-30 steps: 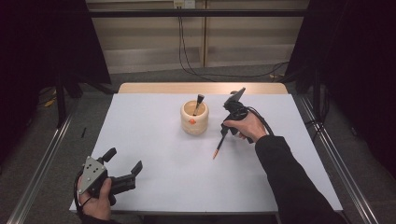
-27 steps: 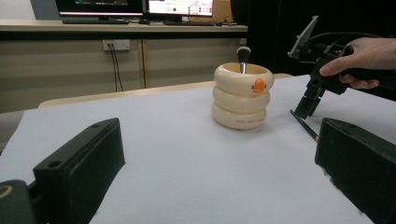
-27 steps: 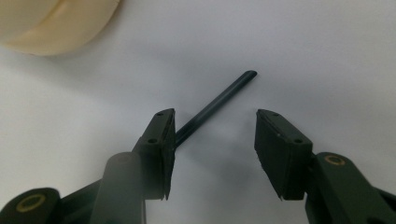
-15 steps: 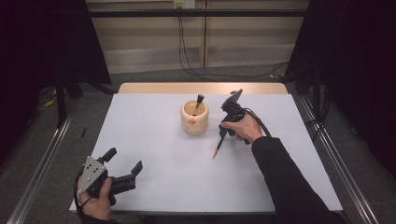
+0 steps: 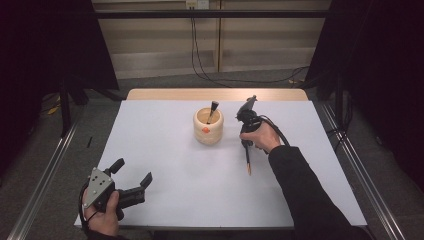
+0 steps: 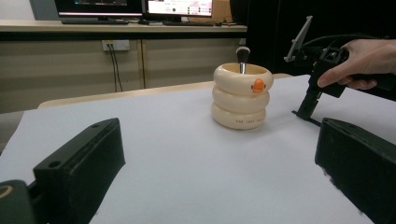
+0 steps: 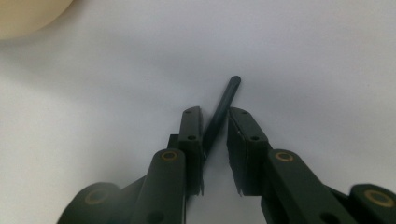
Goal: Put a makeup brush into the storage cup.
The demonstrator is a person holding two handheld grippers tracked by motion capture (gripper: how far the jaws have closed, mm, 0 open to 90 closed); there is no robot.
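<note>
A thin dark pen [image 5: 247,162] with an orange end lies on the white table [image 5: 165,150], right of a cream ringed cup [image 5: 208,127] that holds a black brush [image 5: 213,107]. My right gripper [image 5: 245,148] points down over the pen's dark end. Its jaws have just been closing, and in the right gripper view the pen [image 7: 223,109] slants across the narrow gap of the right gripper [image 7: 215,112], touching both pads. My left gripper [image 5: 132,171] rests open near the front left corner. The left gripper [image 6: 217,135] faces the cup [image 6: 240,100], the brush [image 6: 242,56] and the right gripper [image 6: 308,107].
A wooden strip [image 5: 215,94] borders the table's far edge. Metal rails [image 5: 360,165] run along both sides of the table. Cables [image 5: 200,55] hang down a panel behind it. The person's dark sleeve [image 5: 305,195] crosses the table's front right.
</note>
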